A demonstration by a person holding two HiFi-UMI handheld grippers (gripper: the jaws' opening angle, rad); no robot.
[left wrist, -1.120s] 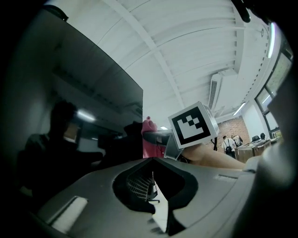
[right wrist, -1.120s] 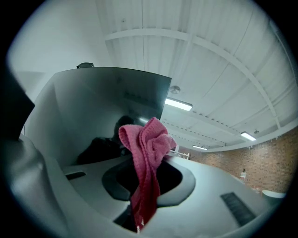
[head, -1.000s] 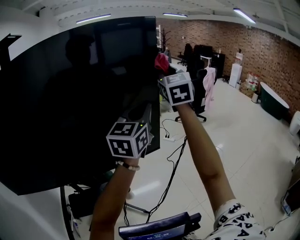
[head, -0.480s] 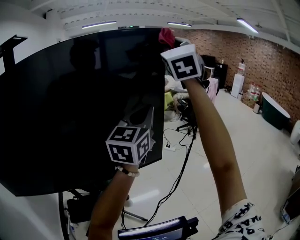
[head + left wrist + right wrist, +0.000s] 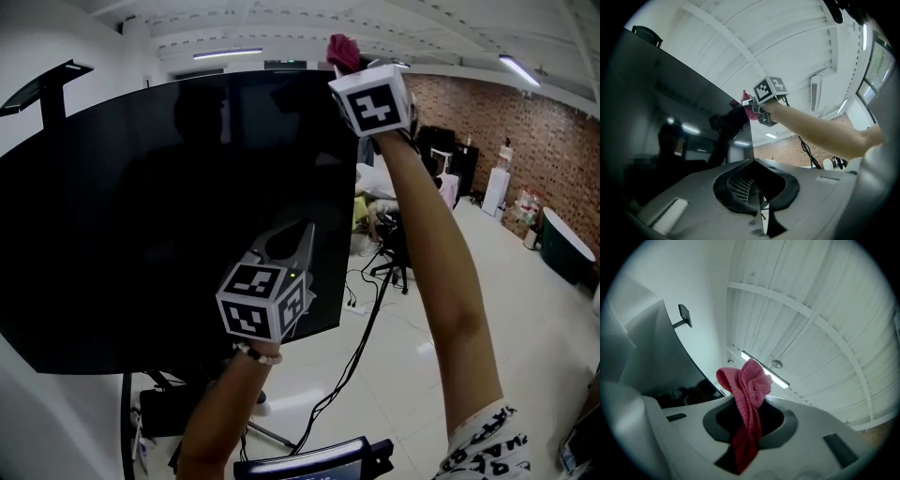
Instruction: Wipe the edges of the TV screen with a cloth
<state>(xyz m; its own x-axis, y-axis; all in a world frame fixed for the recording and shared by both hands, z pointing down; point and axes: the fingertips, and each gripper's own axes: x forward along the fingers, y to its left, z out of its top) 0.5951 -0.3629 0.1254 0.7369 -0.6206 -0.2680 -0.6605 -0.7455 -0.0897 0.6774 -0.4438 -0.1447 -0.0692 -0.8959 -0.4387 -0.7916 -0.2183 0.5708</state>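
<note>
TV screen (image 5: 159, 216): large dark panel on a stand, its top right corner beside the raised right arm. Left tool (image 5: 298, 234): held low in front of the screen's lower right area, jaws pressed together with nothing between them. Right tool (image 5: 349, 67): lifted to the top right corner, jaws pinching a pink cloth (image 5: 342, 51) whose bunched end sticks out past the tips at the corner; contact with the frame cannot be confirmed. Step in hand, as judged: wiping the edge at the upper corner. The next move calls for turning the cloth onto the top edge and dragging it leftward with steady pressure.
</note>
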